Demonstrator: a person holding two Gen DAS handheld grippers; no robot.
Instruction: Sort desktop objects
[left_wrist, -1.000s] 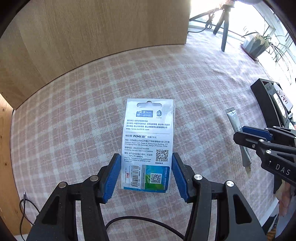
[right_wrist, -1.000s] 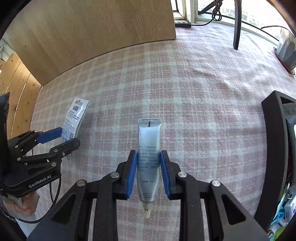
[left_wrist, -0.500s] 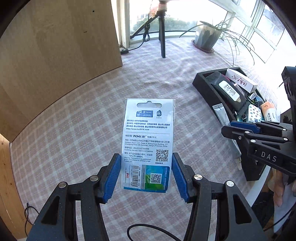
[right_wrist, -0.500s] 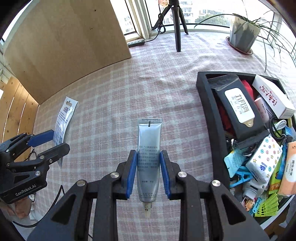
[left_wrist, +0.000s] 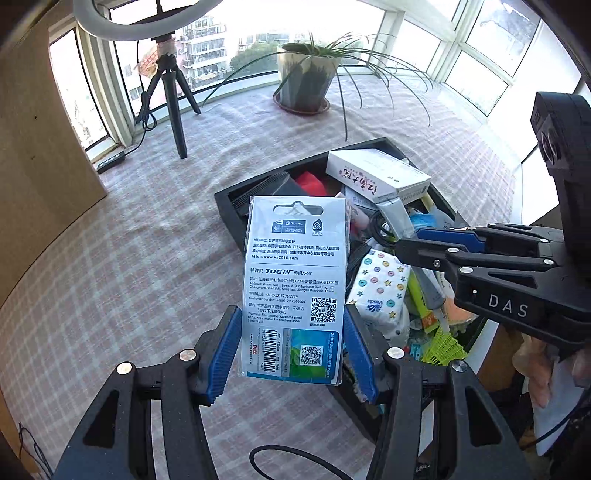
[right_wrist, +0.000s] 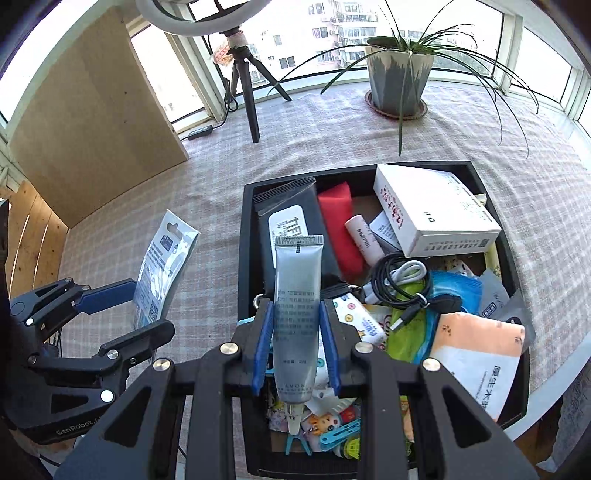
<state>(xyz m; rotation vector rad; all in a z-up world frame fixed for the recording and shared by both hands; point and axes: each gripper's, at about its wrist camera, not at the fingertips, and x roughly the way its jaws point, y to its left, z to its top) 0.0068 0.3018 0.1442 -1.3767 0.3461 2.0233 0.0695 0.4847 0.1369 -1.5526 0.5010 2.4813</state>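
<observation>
Both tools loaded. My left gripper (left_wrist: 291, 350) is clamped on the flat blister card (left_wrist: 295, 284), pads on its two long edges, card standing up out of the jaws. My right gripper (right_wrist: 295, 343) is clamped on the grey tube (right_wrist: 297, 314), nozzle toward me, crimped end pointing away.

The tube hangs over the near-left part of the black tray (right_wrist: 246, 236). The card is over the tray's left edge, part over the checked tablecloth (left_wrist: 129, 258).

Tray is already crowded: white box (right_wrist: 432, 214) at the back right, black wipes pack (right_wrist: 291, 221) and red block (right_wrist: 338, 221) at the back left, coiled cable (right_wrist: 400, 280) in the middle, packets all along the front.

How I'd do the drop:
- Tube first, since it's already inside the walls. Lower it before letting go so it lies flat on the wipes pack rather than rolling off.
- Keep the nozzle clear of the cable loop; looks like a snag risk.
- The card is light and broad, so it will likely flutter. Bring it fully inside the rim, tilt it flat, release low.
- The grippers sit close side by side, so stagger them, one release at a time.
</observation>
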